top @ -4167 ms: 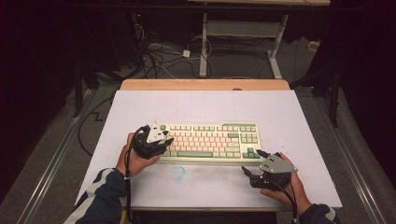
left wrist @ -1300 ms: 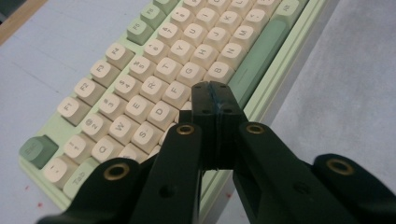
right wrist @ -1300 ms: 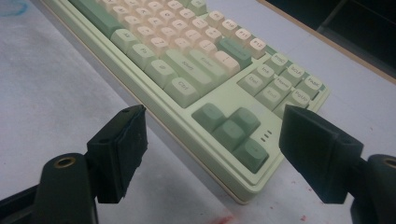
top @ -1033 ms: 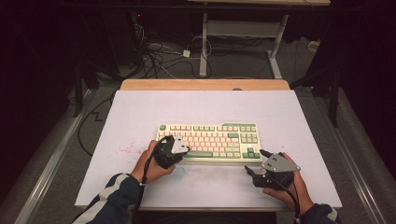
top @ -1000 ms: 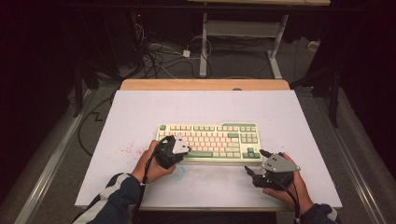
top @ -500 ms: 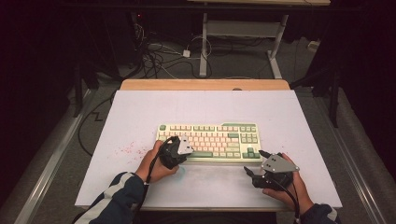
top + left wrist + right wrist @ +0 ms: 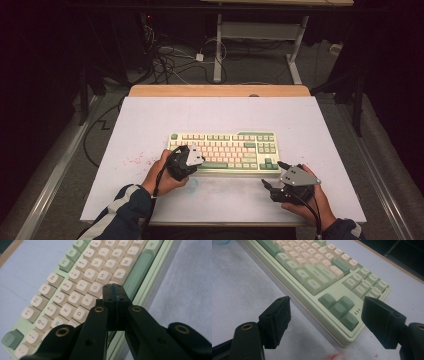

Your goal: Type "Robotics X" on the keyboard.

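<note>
The keyboard (image 7: 224,152) lies in the middle of the frame on the white table (image 7: 150,115). My left gripper (image 7: 115,291) is clenched with nothing inside, its tips over the lower letter keys. My right gripper (image 7: 325,322) is released, near the keyboard's lower right corner.

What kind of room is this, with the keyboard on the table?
Probably a lab or workshop for recording hand work. A keyboard sits alone on a white-covered table, loose cables lie tangled on the floor behind, and a metal desk frame stands in the dark.
</note>
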`<action>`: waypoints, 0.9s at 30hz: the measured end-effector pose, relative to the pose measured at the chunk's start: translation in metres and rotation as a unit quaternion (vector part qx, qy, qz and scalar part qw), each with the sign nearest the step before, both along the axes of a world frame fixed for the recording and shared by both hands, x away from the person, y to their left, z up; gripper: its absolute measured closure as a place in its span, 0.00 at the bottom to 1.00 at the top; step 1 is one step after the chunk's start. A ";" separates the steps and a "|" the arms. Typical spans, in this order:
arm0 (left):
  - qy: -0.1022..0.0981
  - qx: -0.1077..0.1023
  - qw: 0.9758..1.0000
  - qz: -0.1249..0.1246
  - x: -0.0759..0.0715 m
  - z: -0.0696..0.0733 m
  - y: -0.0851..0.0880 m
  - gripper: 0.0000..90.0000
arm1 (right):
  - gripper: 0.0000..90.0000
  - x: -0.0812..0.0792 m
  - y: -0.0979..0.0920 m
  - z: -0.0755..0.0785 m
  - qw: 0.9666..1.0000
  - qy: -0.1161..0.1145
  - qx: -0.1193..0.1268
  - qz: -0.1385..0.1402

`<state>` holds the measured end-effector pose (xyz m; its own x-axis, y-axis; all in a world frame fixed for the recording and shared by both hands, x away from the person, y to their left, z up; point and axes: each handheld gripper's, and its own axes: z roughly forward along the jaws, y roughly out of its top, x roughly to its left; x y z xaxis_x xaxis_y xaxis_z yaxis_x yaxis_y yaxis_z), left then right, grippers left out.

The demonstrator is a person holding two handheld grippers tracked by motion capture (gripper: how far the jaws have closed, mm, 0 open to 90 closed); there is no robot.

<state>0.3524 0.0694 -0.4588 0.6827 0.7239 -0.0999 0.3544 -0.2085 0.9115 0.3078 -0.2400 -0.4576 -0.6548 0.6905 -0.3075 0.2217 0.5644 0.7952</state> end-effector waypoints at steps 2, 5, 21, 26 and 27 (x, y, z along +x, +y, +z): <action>-0.001 -0.006 1.000 0.001 0.000 0.001 0.002 0.97 | 0.27 0.001 0.000 0.000 1.000 0.001 0.000 0.000; -0.004 -0.009 1.000 0.002 0.000 0.003 0.004 0.96 | 0.27 0.001 0.000 -0.001 1.000 0.001 0.000 -0.001; -0.039 -0.021 0.999 0.021 -0.007 0.013 0.019 0.83 | 0.27 0.000 0.001 0.001 1.000 -0.002 0.002 0.000; -0.060 -0.034 0.997 0.030 -0.013 0.015 0.034 0.63 | 0.27 -0.001 0.000 0.001 1.000 -0.001 0.003 -0.001; -0.063 -0.035 0.997 0.035 -0.015 0.014 0.037 0.59 | 0.27 -0.001 0.000 0.001 1.000 0.001 0.005 -0.001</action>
<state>0.3379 0.1067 -0.4446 0.6412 0.7644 -0.0679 0.2467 -0.1216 0.9614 0.3072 -0.2401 -0.4570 -0.6533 0.6950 -0.3003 0.2241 0.5564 0.8001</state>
